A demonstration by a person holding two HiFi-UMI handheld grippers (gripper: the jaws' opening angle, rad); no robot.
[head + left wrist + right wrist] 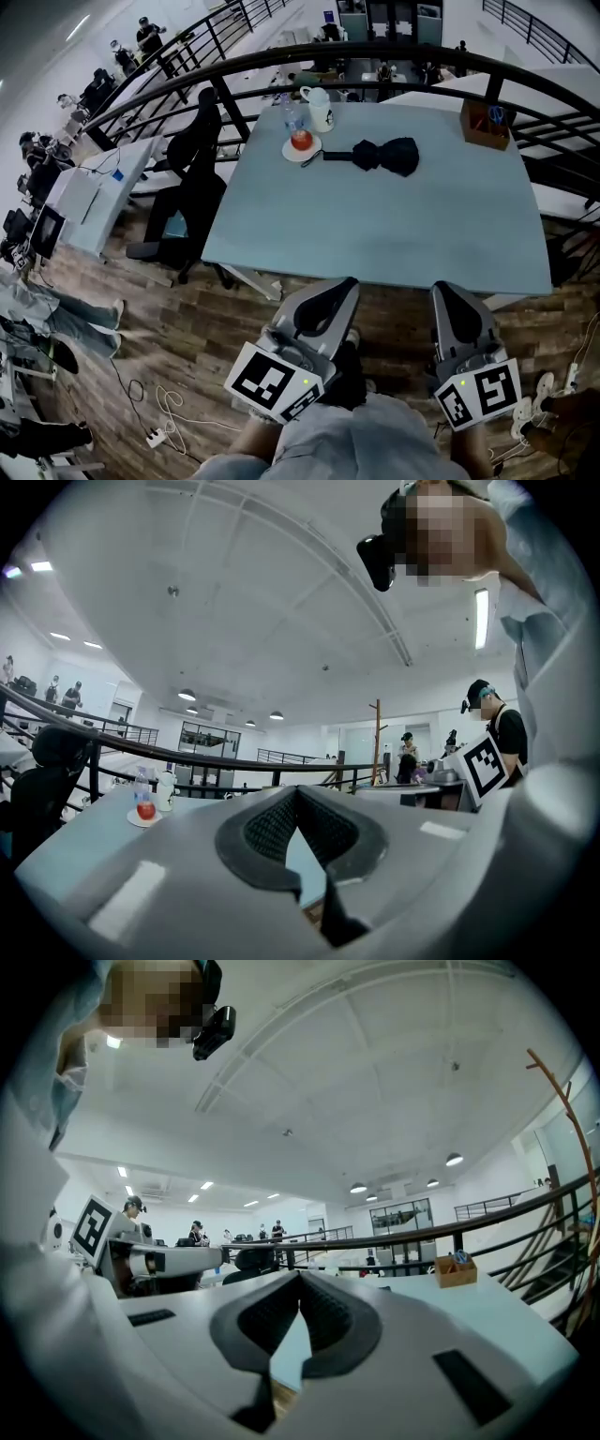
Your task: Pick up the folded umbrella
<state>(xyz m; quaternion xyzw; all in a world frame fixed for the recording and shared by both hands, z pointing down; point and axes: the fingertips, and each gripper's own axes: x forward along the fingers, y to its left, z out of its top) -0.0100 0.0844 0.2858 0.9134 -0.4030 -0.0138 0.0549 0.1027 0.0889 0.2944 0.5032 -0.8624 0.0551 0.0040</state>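
The folded black umbrella (380, 155) lies on the far half of the pale blue table (394, 234), its handle pointing left toward a saucer. My left gripper (345, 283) and right gripper (445, 289) hover side by side just short of the table's near edge, well away from the umbrella. Both point level across the table with their jaws shut and nothing between them. In the left gripper view the left gripper (298, 791) shows its tips touching; in the right gripper view the right gripper (300, 1276) shows the same. The umbrella is hidden in both gripper views.
A saucer with a red object (301, 142), a clear bottle (292, 114) and a white jug (320, 106) stand at the table's far left. A wooden box (484, 124) sits at the far right. A black railing (403, 58) curves behind; an office chair (187, 183) stands left.
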